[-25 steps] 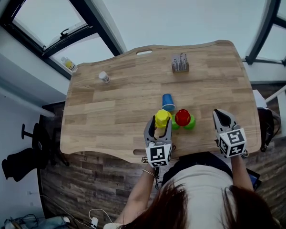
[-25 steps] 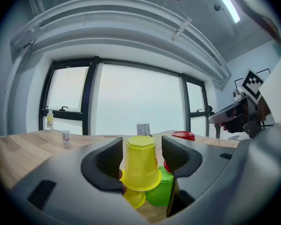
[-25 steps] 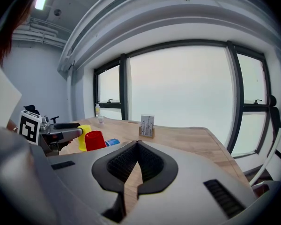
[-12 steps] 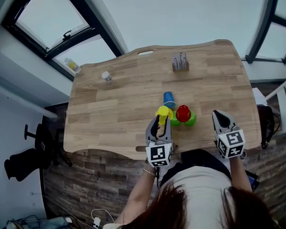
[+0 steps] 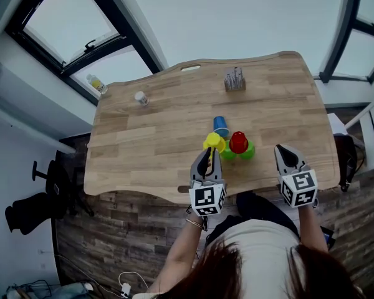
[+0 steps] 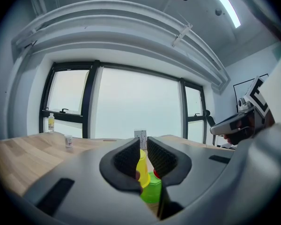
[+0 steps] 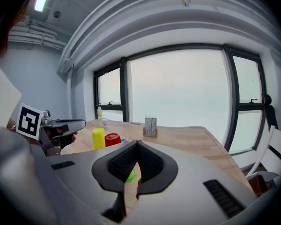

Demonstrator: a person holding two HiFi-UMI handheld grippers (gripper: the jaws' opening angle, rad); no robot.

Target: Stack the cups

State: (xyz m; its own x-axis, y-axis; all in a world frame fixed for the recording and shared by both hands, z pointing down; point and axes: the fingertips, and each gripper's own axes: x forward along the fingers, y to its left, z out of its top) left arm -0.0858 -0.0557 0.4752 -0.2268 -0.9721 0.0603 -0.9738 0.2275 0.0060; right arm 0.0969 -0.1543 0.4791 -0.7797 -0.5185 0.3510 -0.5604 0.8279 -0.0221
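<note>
The yellow cup (image 5: 214, 142) is pinched between the left tool's (image 5: 208, 159) jaws, which have just been closing on it. It is just beside a green cup (image 5: 228, 154) and a red cup (image 5: 239, 141), with a blue cup (image 5: 220, 126) just behind. The right tool (image 5: 288, 156), jaws pressed together and empty, hovers near the tabletop's (image 5: 149, 148) front edge.

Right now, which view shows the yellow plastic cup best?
Right gripper view: the yellow plastic cup shows side-on, nearly whole and unobstructed. Head view shows it small, from above. Left gripper view shows only a narrow strip.
</note>
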